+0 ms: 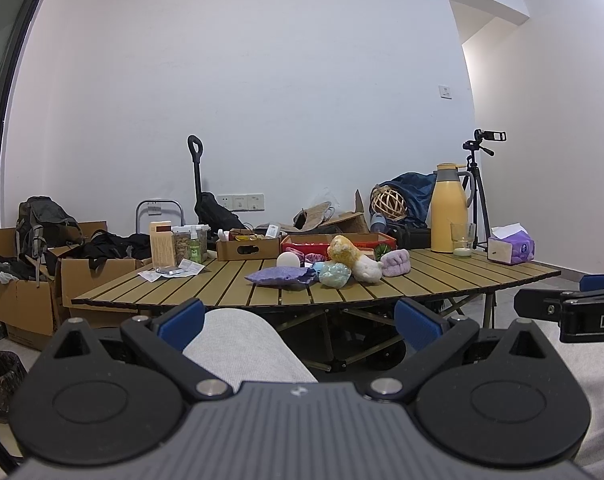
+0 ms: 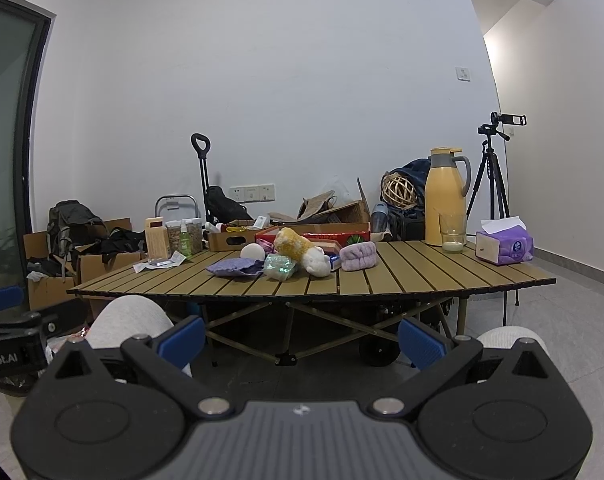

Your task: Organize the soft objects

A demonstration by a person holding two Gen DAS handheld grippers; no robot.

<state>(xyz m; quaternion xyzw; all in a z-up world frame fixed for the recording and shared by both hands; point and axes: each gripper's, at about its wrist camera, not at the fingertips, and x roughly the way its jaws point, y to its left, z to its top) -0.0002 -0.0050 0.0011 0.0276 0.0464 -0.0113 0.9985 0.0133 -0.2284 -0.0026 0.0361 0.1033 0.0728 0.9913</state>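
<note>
Table [image 2: 421,276] holds 6 soft objects [image 2: 298,258]; 2 tools hang apart, empty.

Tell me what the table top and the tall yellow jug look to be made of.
Table top: slats with a matte brown wood look, dark gaps between; real wood or metal is unclear. Yellow jug: smooth satin body, grey handle; probably plastic or coated metal.
</note>
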